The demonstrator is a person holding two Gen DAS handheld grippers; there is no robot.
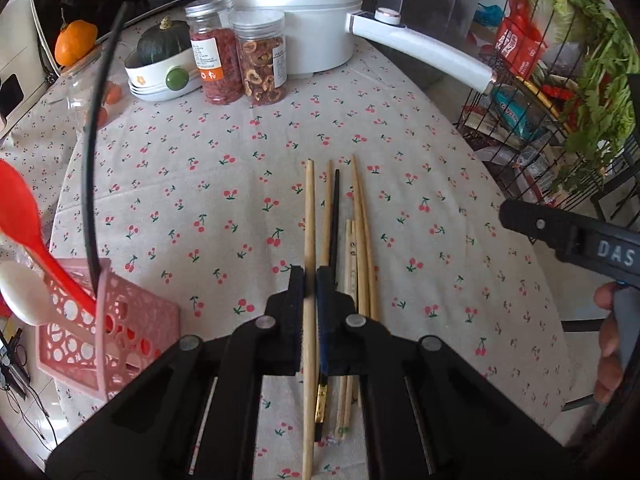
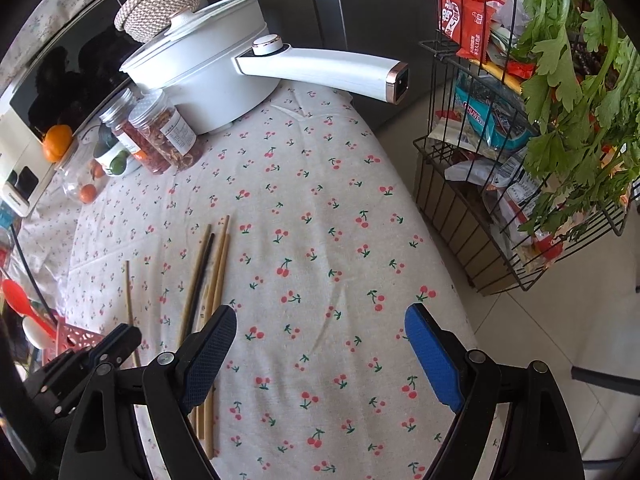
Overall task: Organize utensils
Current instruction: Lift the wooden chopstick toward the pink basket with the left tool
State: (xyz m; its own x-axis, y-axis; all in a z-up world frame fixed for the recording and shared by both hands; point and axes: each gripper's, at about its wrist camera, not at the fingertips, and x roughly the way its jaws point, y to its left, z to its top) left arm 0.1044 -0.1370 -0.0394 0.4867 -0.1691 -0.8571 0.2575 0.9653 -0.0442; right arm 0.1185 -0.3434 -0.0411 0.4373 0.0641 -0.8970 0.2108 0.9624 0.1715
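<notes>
The left gripper (image 1: 310, 280) has its jaws closed down on one long pale wooden chopstick (image 1: 309, 216), which runs between them and on past their tips, lifted off the desk. The right gripper (image 2: 320, 336) hangs over bare cloth with its jaws spread wide and nothing between them.

Just right of the held stick lies the loose bundle of chopsticks (image 1: 360, 240) on the cherry-print tablecloth (image 1: 208, 184) — one black chopstick with a gold band (image 1: 334, 220) and about five pale wooden ones. The exact count is hard to make out, since they overlap and the left jaws cover their middles.

At the left edge stands a pink perforated plastic basket (image 1: 120, 320), partly cut off; it holds one red spoon (image 1: 24, 208), one white spoon (image 1: 20, 292) and one thin black stick (image 1: 94, 168).

Further back — two clear lidded jars (image 1: 240, 60) of dried red fruit and fruit slices, a white bowl (image 1: 160, 76) with a dark green squash in it, and a white long-handled electric pot (image 1: 296, 20). A black wire rack (image 2: 500, 208) of packets and leafy greens stands off the desk's right side.
</notes>
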